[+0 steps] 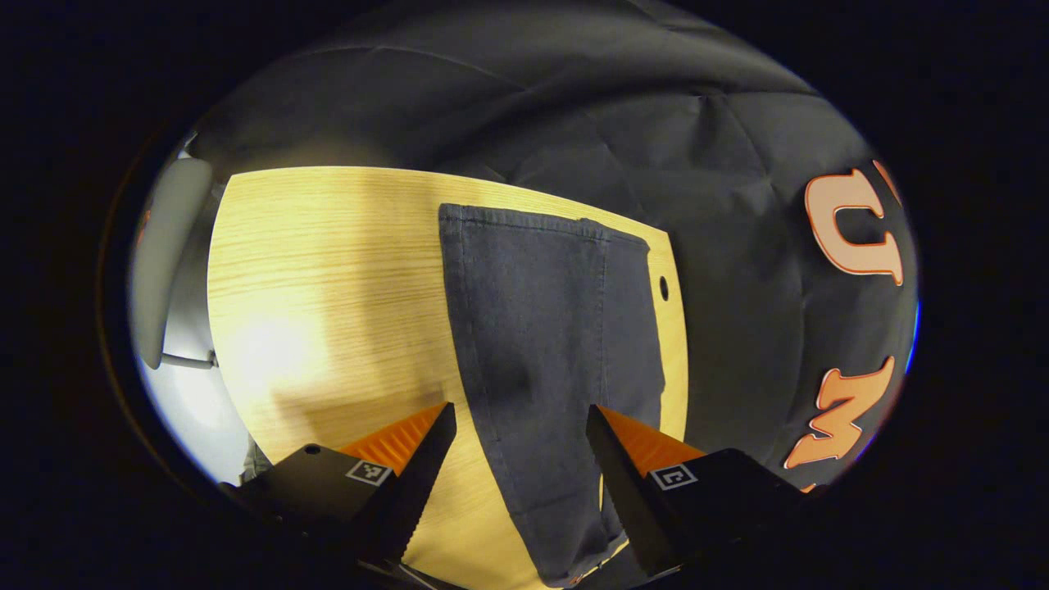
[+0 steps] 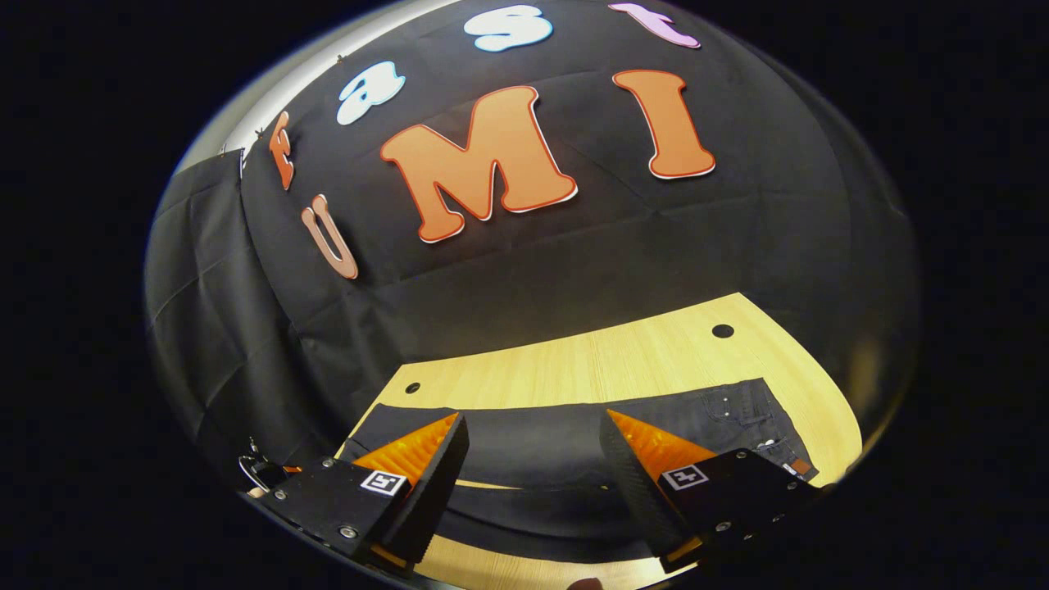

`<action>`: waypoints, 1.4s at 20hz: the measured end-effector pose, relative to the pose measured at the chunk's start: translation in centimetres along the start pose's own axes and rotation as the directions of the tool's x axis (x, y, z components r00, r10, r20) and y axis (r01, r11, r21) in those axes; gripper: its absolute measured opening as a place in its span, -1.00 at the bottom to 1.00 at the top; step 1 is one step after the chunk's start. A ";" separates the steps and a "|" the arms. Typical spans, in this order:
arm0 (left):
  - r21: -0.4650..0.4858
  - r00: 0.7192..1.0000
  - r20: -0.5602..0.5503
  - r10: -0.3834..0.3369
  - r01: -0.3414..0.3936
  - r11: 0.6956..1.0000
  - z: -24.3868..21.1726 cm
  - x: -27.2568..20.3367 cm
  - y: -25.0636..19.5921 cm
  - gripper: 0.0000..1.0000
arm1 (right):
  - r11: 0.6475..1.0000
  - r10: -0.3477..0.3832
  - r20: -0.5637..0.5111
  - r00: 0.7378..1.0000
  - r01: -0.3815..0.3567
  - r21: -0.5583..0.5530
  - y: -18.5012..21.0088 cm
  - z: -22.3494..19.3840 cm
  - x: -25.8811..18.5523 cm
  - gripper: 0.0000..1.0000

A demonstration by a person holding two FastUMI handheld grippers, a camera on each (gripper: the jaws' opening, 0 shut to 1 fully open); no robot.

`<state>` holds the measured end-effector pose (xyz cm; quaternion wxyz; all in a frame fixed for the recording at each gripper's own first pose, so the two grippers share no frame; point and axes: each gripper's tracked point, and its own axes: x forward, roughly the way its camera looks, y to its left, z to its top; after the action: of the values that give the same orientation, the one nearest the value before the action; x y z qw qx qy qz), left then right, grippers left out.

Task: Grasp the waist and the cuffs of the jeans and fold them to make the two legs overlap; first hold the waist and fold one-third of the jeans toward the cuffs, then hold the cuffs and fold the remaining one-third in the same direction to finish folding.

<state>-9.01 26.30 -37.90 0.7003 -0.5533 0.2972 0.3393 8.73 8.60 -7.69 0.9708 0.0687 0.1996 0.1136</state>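
Observation:
Dark denim jeans (image 1: 541,344) lie flat on the light wooden table (image 1: 328,279), one leg running away from me toward the cuff at the far edge. My left gripper (image 1: 520,418) stands open above that leg, fingers wide with nothing between them. In the right gripper view the jeans (image 2: 557,447) stretch across the table (image 2: 623,360), with the waist and pocket (image 2: 754,410) at the right. My right gripper (image 2: 533,434) hovers open over the middle of the jeans, gripping nothing.
The black cloth wall (image 2: 524,262) hangs close behind the table. A small round hole (image 1: 663,288) marks the tabletop near the jeans' cuff, and two more holes (image 2: 722,330) sit near the back edge. A pale chair back (image 1: 168,254) stands beyond the table's left side.

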 end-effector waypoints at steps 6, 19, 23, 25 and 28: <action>-0.034 0.995 -0.012 0.103 -0.103 0.994 0.2 1.6 1.3 0.96 | 0.998 -0.026 -0.012 1.000 0.026 0.064 -2.4 0.6 0.5 0.94; -0.055 0.987 -0.036 -0.154 0.152 0.987 0.3 7.3 -6.3 0.41 | 0.985 -0.077 -0.059 0.995 0.085 0.152 -3.8 1.0 0.5 0.94; -0.052 0.991 -0.076 -0.108 0.104 0.993 -0.7 8.4 -5.9 -0.77 | 0.982 -0.105 -0.072 0.992 0.114 0.152 -4.3 -0.2 -0.1 0.95; -0.046 0.987 -0.069 -0.144 0.141 0.989 -0.5 7.8 -6.8 -0.93 | 0.971 -0.111 -0.089 0.990 0.127 0.203 -5.2 -1.2 -0.7 0.95; -0.037 0.987 -0.092 -0.135 0.132 0.991 -0.6 6.9 -5.8 -0.93 | 0.902 -0.102 -0.126 0.987 0.145 0.406 -8.3 -3.5 -2.5 0.95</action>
<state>-0.26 25.77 -40.21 0.6980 -0.5980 0.2868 0.2699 6.67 0.25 -11.45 0.9281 0.2542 0.2720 0.0101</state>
